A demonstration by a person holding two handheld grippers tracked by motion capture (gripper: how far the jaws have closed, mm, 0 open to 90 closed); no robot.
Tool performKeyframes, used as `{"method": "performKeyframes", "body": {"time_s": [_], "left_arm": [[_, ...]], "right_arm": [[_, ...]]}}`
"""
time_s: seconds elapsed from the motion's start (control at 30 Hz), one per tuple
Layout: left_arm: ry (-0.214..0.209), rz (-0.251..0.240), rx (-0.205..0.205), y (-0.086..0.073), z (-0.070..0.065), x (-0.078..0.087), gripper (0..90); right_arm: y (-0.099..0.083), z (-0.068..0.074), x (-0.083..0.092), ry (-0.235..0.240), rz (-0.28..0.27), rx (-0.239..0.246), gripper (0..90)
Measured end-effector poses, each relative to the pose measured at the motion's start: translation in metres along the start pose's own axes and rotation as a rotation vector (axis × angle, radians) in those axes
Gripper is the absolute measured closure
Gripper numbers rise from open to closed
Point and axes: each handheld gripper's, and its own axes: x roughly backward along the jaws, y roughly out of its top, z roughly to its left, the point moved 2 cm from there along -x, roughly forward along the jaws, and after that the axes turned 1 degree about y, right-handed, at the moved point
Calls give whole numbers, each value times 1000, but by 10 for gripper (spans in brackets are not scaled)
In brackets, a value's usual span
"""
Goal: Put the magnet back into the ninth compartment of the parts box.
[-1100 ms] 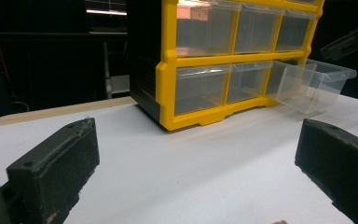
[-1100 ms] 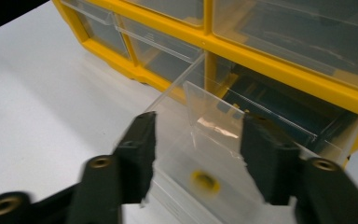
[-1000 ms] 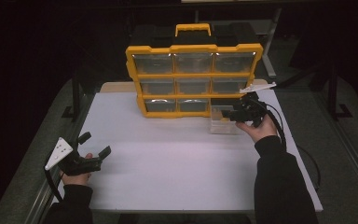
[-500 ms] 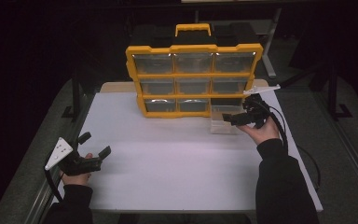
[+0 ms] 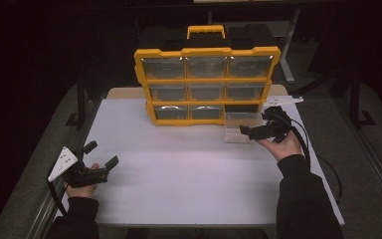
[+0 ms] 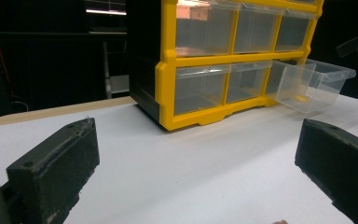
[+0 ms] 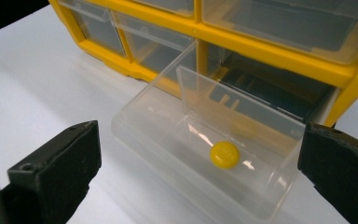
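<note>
Item: small yellow bead [image 7: 224,155], lying in clear drawer [image 7: 205,154] pulled from yellow organizer [image 5: 206,84]. My right gripper [image 5: 251,132] spread, empty. I would descend centred, clearing the drawer walls.

A white table [image 5: 189,184] carries a yellow drawer organizer [image 5: 206,79] at its far edge, with a clear plastic drawer [image 5: 238,130] resting just before its lower right slot.

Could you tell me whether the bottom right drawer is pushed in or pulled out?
Pulled out. The clear drawer rests on the table before its dark empty slot in the yellow cabinet, with a yellow ball inside.
</note>
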Motion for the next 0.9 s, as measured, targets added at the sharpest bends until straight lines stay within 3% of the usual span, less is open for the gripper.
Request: {"method": "performKeyframes", "body": {"time_s": [0.37, 0.6, 0.73, 0.9], "left_arm": [[0, 3, 3, 0, 0, 0, 0], [-4, 8, 7, -1, 1, -1, 0], [-8, 8, 32, -2, 3, -1, 0], [-4, 12, 21, -2, 2, -1, 0]], "right_arm": [[-18, -5, 13, -8, -42, -37, 0], [-25, -5, 19, -5, -61, -40, 0], [-28, -4, 22, -10, -67, -36, 0], [-34, -2, 25, -15, -85, -32, 0]]}}
